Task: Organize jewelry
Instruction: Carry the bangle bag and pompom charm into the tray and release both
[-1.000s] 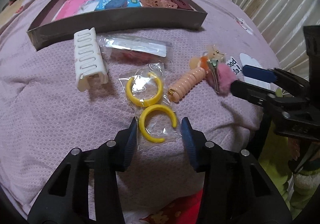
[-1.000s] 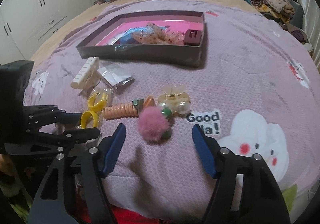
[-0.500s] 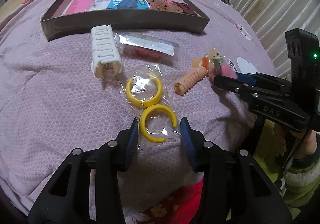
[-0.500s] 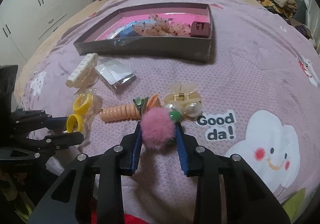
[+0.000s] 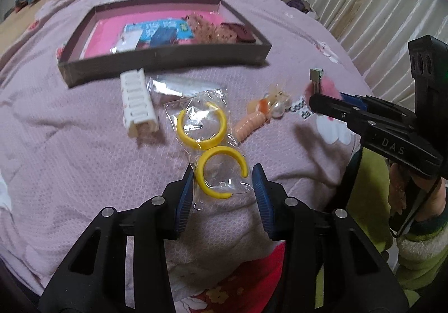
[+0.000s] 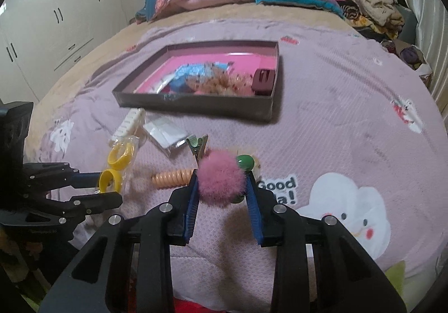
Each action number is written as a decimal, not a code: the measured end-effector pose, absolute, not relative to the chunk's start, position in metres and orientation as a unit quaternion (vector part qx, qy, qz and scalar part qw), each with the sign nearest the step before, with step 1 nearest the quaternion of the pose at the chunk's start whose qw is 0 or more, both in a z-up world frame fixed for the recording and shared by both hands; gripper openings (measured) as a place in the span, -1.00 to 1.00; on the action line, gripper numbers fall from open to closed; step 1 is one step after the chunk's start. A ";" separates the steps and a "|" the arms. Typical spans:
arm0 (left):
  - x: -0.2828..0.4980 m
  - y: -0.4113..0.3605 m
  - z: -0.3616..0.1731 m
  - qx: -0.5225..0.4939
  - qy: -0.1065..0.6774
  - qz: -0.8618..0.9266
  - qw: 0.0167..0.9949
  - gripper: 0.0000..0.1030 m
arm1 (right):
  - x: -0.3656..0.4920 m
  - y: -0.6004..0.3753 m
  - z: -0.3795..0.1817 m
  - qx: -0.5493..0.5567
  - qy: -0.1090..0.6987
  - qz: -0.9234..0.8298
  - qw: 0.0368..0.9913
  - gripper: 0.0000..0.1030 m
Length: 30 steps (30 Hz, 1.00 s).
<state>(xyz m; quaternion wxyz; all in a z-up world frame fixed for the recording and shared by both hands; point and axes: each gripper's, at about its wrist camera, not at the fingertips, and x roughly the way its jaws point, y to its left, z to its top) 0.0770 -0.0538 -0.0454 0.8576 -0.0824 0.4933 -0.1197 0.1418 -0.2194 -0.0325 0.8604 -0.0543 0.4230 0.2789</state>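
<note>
Pink fluffy pom-pom hair clip (image 6: 219,182) pinched in my right gripper (image 6: 222,187), off the quilt; my left gripper (image 5: 222,182) clamps the clear bag of yellow hoop earrings (image 5: 212,150).

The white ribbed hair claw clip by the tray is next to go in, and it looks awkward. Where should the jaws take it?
Grip the white ribbed plastic claw clip across its narrow width, jaws on the two long sides, coming from above. It lies flat, lengthways toward the dark shallow tray, with bare quilt on its left; the clear packet crowds its right.
</note>
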 end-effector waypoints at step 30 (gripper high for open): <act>0.109 -0.013 0.035 -0.078 0.425 -0.081 0.898 -0.37 | 0.166 -0.189 0.036 -0.035 0.358 0.304 0.882 -0.41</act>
